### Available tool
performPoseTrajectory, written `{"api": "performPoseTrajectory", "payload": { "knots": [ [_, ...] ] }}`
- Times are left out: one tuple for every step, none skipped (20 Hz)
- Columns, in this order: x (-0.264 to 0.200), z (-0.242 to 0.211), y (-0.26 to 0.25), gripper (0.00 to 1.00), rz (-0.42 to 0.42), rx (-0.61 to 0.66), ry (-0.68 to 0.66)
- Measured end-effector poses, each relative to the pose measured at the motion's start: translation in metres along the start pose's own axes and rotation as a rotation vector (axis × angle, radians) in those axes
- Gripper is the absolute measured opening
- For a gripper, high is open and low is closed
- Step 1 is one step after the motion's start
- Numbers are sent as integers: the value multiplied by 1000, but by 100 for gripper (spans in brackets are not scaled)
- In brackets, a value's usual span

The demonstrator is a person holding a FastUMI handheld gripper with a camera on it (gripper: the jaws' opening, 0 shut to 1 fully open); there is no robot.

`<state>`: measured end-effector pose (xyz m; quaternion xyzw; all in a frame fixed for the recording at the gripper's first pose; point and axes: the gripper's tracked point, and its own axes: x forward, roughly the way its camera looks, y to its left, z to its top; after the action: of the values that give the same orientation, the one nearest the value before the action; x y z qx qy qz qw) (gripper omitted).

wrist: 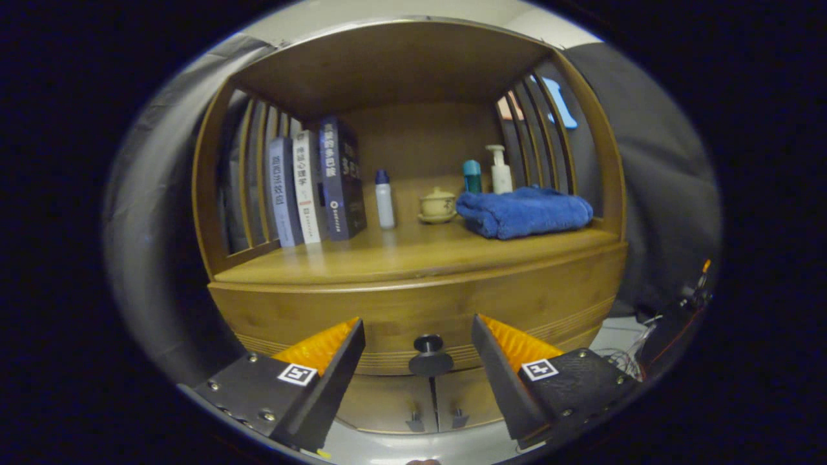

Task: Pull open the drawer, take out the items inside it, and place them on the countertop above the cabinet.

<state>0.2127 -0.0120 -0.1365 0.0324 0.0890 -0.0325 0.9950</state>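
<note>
Gripper open, drawer knob between fingers.

Dim, warm light – sharp at centre, strong fisheye bending toward the edges.

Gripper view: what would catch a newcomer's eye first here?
The round dark drawer knob sits between the open gripper fingers, untouched, on the closed wooden drawer front. On the countertop beyond, a folded blue towel lies to the right, and three upright books stand to the left.
</note>
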Motion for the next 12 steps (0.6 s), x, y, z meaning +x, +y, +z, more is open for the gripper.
{"api": "performPoseTrajectory", "payload": {
  "knots": [
    [5, -6, -2, 99, -9, 13, 13],
    [9, -8, -2, 99, -7, 19, 21],
    [11, -11, -2, 99, -7, 21, 26],
    [14, -12, 1, 99, 3, 18, 30],
    [20, -20, 5, 89, 14, 11, 49],
    [24, -24, 0, 79, -8, 3, 55],
    [27, -31, 2, 69, 1, -4, 78],
    [25, -30, -3, 68, -12, -12, 67],
    [24, -31, -11, 67, -43, -64, 64],
    [28, -31, -9, 53, -44, -73, 57],
    [26, -32, -9, 39, -47, -86, 70],
    [23, -33, -9, 38, -34, -89, 72]
  ]
}}
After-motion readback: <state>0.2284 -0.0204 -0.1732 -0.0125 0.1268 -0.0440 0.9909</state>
